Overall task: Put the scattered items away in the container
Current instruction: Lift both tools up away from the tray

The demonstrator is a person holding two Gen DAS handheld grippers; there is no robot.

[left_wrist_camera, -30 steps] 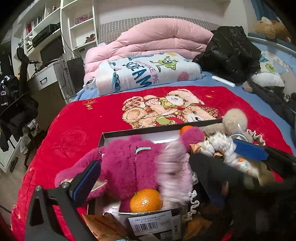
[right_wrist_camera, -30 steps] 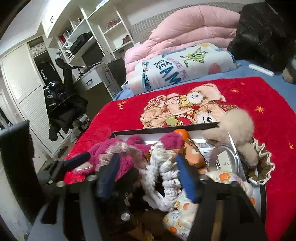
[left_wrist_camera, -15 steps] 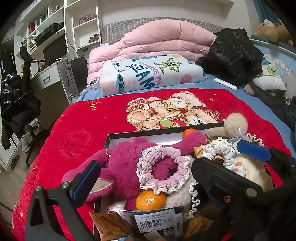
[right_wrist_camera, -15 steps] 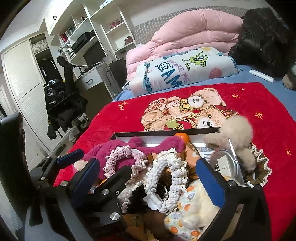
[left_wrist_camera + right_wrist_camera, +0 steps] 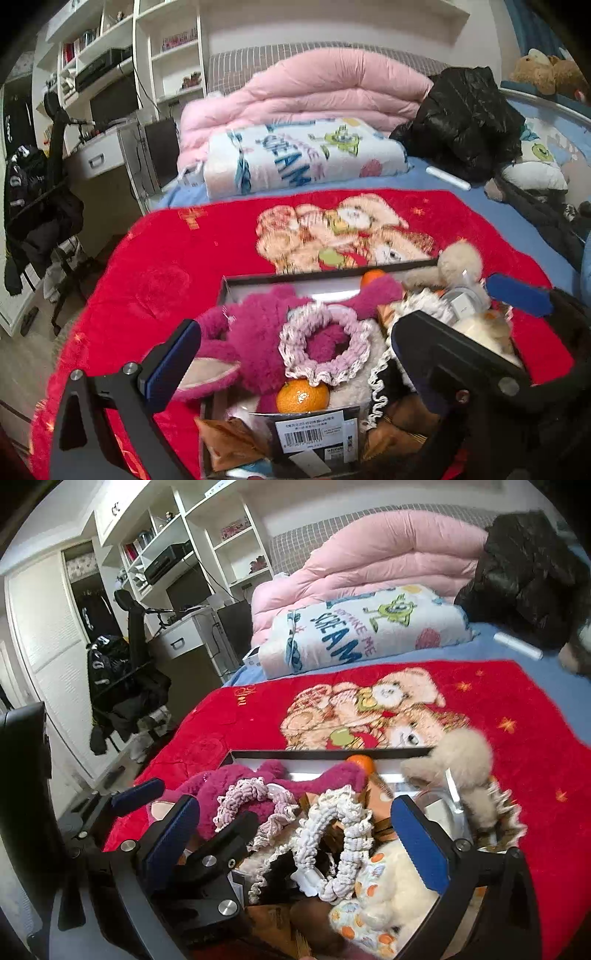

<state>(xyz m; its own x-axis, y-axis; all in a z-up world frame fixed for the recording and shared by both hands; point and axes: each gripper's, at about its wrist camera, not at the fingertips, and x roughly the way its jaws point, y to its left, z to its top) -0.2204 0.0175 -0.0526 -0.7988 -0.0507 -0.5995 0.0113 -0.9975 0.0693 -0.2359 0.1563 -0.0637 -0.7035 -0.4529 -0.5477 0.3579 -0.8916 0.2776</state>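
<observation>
Bedroom w/ white shelving behind, and I'm working over a red plush blanket with a teddy-bear print (image 5: 258, 716) spread on the bed. My right gripper (image 5: 295, 843) has just been opening and now stands at full spread w/ nothing clamped; the white crocheted scrunchie (image 5: 332, 834) lies loose between its blue pads, on top of the heap. My left gripper (image 5: 291, 354) is also spread wide and empty, hovering over the pink-and-white knitted scrunchie (image 5: 325, 347), which sits on the magenta furry plush toy (image 5: 255, 332). Both rest inside the shallow black-rimmed cardboard box (image 5: 314, 277), so the container is basically loaded, but overfull imo: plush arm hangs over the left rim, beige fluffy soft toy (image 5: 465, 753) drapes over the far right corner. Risks from here: pulling either gripper back low could snag a pad in a scrunchie's loops and drag it out again; nudging the heap could roll the orange tangerine (image 5: 303, 395) near the front edge, or tip the beige toy off onto the blanket. The two tools are close together, so a careless sideways move could knock them into each other. Lift straight up before retreating, I'd say.
</observation>
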